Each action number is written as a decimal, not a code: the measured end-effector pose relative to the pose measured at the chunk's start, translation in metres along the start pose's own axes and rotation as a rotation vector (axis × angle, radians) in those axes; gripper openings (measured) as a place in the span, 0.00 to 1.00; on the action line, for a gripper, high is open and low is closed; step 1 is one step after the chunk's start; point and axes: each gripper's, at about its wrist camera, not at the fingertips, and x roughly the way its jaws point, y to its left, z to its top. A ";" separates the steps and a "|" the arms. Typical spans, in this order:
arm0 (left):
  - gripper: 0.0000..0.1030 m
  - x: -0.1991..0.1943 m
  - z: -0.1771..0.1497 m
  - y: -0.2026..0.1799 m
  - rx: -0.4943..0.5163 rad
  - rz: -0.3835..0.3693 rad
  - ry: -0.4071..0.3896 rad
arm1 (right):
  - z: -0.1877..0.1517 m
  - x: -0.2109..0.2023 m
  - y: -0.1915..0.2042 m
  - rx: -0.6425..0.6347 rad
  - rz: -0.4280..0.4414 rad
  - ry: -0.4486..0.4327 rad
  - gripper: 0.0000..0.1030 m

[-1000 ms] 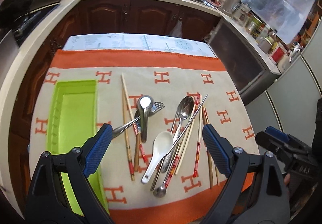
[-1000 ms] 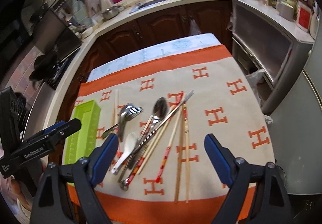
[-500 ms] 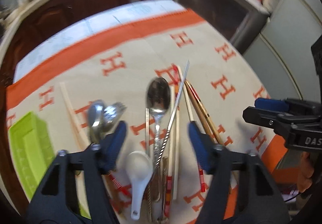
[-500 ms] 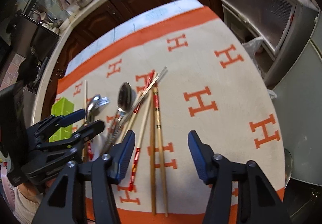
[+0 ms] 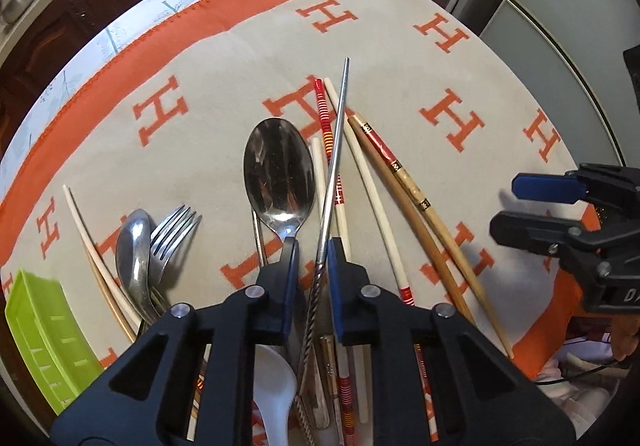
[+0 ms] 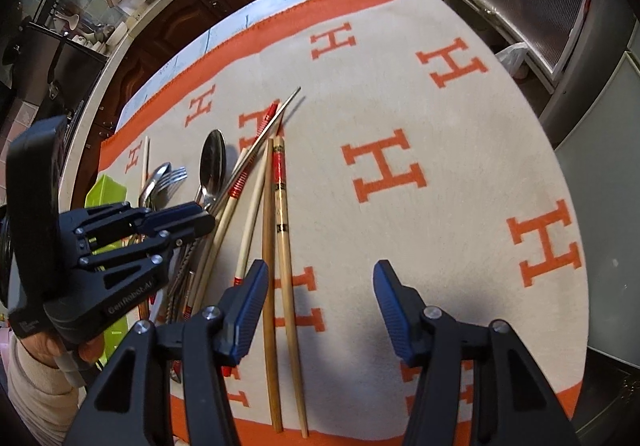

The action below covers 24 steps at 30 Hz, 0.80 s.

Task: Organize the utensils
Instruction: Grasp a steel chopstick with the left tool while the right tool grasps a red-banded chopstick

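Utensils lie in a heap on the orange-and-cream cloth (image 6: 400, 85). My left gripper (image 5: 312, 250) is down on the heap. Its jaws have narrowed around a metal chopstick (image 5: 334, 165), with a slim gap left beside it. Left of that chopstick rests a large steel spoon (image 5: 279, 173); a white ceramic spoon (image 5: 276, 386) sits under the gripper. A fork (image 5: 172, 230) and a small spoon lie further left. My right gripper (image 6: 320, 306) is open over the cloth, with two brown wooden chopsticks (image 6: 280, 226) just inside its left finger. The green tray (image 5: 44, 330) sits at the left edge.
Red-striped and pale chopsticks (image 5: 332, 149) cross under the metal one. A person's hand holds the left gripper (image 6: 200, 224) at the table's near left. Dark kitchen cabinets and a counter run behind the table; a grey appliance (image 6: 600, 165) stands to the right.
The left gripper has dropped onto the heap and its jaws have gone from wide open to nearly together around the metal chopstick. The right gripper has come lower and closer over the brown chopsticks.
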 end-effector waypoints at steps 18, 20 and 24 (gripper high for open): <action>0.03 0.006 0.008 0.013 -0.106 -0.091 0.041 | -0.002 0.012 0.006 -0.021 0.002 0.025 0.48; 0.03 -0.001 0.003 0.016 -0.138 -0.097 0.028 | 0.000 0.016 0.009 -0.028 0.006 0.039 0.42; 0.03 -0.021 -0.012 0.026 -0.196 -0.106 -0.012 | 0.003 0.024 0.018 -0.063 -0.036 0.049 0.36</action>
